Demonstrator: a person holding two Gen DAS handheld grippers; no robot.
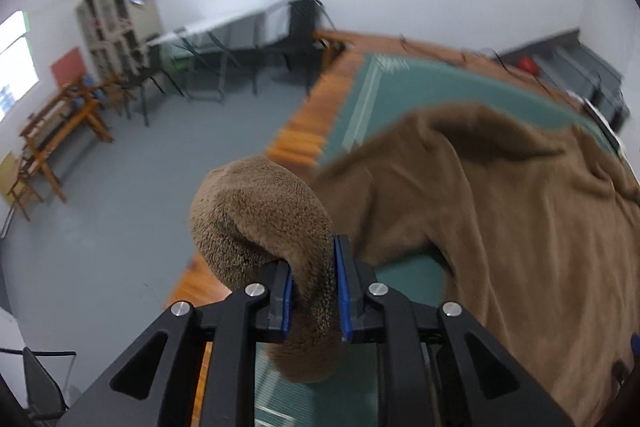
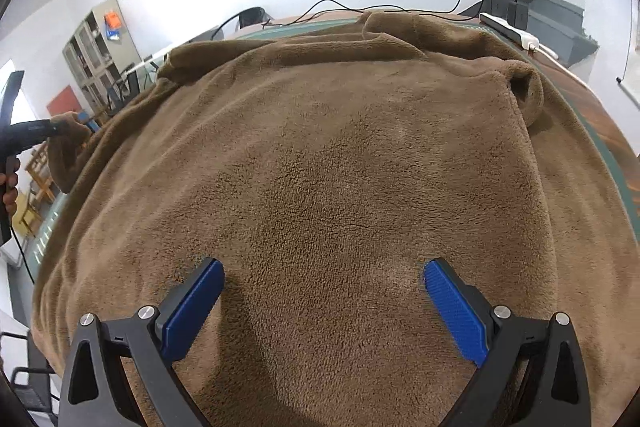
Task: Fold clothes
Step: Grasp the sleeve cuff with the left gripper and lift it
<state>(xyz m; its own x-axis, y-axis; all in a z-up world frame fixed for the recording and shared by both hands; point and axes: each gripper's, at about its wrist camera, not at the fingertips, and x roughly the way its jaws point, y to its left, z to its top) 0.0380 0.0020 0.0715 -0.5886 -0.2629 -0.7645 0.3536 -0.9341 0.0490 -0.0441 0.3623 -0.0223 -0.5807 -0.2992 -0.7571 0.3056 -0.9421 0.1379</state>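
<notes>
**Left grips fleece edge, right hovers open**

Desk (image 1: 362, 99) with green mat, wood border, carries brown fleece garment (image 2: 340, 167) spread across most of it. Left gripper (image 1: 314, 291) at garment's left side: blue fingers (image 1: 286, 303) clamped on a bunched fold of fleece lifted off the desk edge. Right gripper (image 2: 324, 303) low over garment's near middle, fingers wide apart, nothing between. White power strip (image 2: 510, 27) at far right corner.

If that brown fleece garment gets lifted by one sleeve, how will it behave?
Probably floppy: the sleeve curls limply over the left gripper. The brown fleece garment looks thick and plush, so likely bulky yet fairly light. It lies in soft folds on the table, so it should drag and bunch rather than slide stiffly.
</notes>
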